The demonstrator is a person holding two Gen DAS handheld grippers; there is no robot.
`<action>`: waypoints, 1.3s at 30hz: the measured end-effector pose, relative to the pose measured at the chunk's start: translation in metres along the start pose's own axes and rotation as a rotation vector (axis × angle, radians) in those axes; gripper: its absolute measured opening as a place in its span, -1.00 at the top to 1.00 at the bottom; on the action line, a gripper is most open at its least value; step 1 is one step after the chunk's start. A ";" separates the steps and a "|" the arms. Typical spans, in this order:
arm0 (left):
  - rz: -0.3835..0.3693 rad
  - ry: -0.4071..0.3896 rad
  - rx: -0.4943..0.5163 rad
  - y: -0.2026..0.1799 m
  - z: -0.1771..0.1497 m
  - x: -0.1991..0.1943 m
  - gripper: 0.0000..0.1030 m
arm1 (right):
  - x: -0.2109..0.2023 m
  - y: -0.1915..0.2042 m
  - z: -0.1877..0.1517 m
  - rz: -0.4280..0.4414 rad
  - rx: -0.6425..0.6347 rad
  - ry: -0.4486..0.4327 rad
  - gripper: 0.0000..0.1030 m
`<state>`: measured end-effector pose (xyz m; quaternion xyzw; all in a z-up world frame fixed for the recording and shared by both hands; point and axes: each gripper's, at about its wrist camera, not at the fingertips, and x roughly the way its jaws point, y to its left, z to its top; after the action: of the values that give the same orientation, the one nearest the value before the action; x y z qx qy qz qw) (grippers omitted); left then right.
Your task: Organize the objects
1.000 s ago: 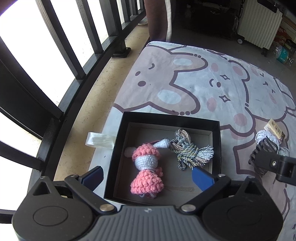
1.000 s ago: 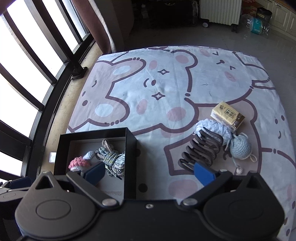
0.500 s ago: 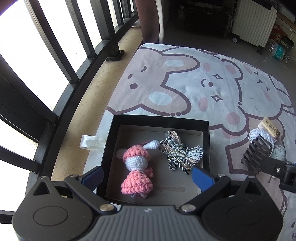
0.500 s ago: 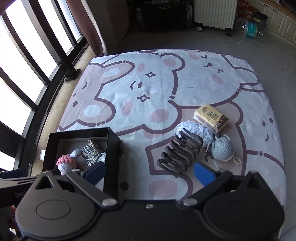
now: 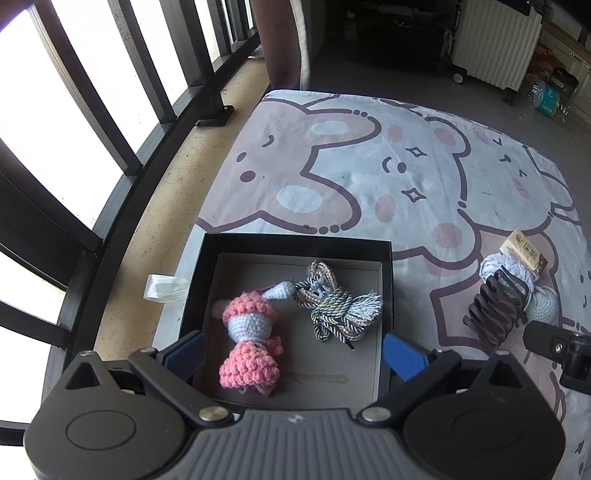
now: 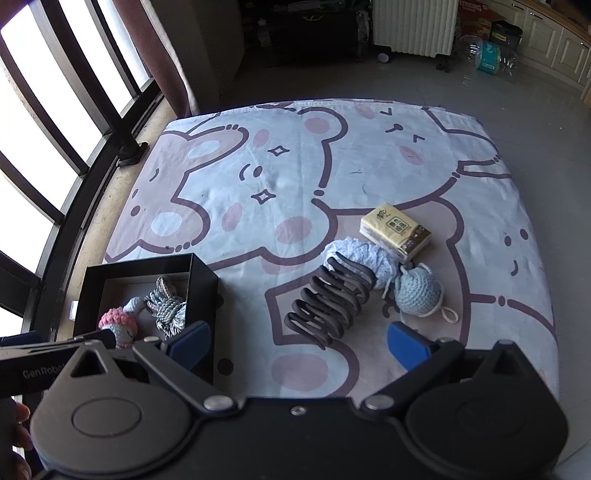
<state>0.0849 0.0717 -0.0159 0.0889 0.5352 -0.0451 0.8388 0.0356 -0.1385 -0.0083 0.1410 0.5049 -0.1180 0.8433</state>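
Observation:
A black open box (image 5: 386,280) (image 6: 201,280) sits at the near left of the bear-print cloth. In it lie a pink crochet doll (image 5: 249,345) (image 6: 118,325) and a bundle of braided cord (image 5: 338,306) (image 6: 166,306). My left gripper (image 5: 293,356) is open and empty above the box's near side. My right gripper (image 6: 299,345) is open and empty, just short of a dark brown claw hair clip (image 6: 330,301) (image 5: 495,308). Behind the clip lie a pale blue yarn bundle (image 6: 364,254), a blue crochet ball (image 6: 417,290) and a tissue pack (image 6: 395,232) (image 5: 524,253).
The cloth (image 6: 295,177) covers a low table. A black window railing (image 5: 122,122) runs along the left, with a white ribbon scrap (image 5: 162,290) on the floor by the box. A white radiator (image 6: 413,26) stands far back.
Both grippers have drawn back and risen a little, so the box and the clip look smaller and farther. The right gripper has shifted to face the hair clip. Nothing was picked up.

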 end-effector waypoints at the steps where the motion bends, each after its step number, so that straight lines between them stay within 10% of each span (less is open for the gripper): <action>1: -0.002 0.001 0.001 -0.002 0.000 0.000 -0.96 | 0.000 -0.002 0.000 0.000 0.003 -0.001 -1.00; 39: -0.091 -0.028 0.158 -0.105 -0.003 -0.009 -0.96 | -0.014 -0.108 -0.019 -0.122 0.087 -0.021 -1.00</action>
<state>0.0605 -0.0306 -0.0196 0.1296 0.5215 -0.1265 0.8338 -0.0237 -0.2318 -0.0176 0.1453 0.4982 -0.1927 0.8328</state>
